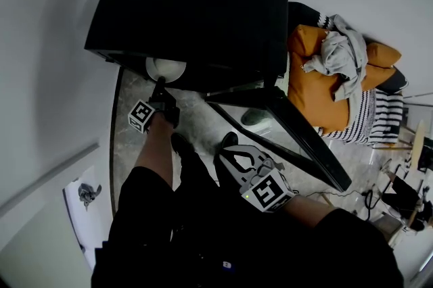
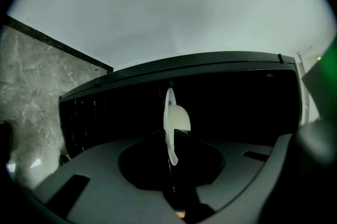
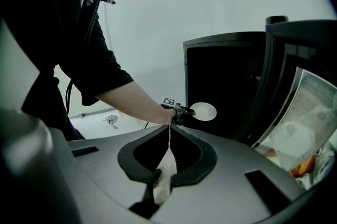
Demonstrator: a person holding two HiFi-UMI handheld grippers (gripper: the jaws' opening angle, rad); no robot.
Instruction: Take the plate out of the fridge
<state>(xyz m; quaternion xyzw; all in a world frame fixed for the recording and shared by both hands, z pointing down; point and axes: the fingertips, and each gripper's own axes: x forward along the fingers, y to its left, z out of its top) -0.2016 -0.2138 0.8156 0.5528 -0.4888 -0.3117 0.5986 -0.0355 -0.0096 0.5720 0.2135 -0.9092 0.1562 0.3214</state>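
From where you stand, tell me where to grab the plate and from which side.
Take the plate by its near rim, coming in from the open front of the fridge. It is thin and flat, so only the edge fits between jaws. The left gripper grips it there, with the rim edge-on between its jaws.

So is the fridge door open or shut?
Open: the door stands swung out from the fridge, and the right gripper view shows the dark inside beside the door's edge.
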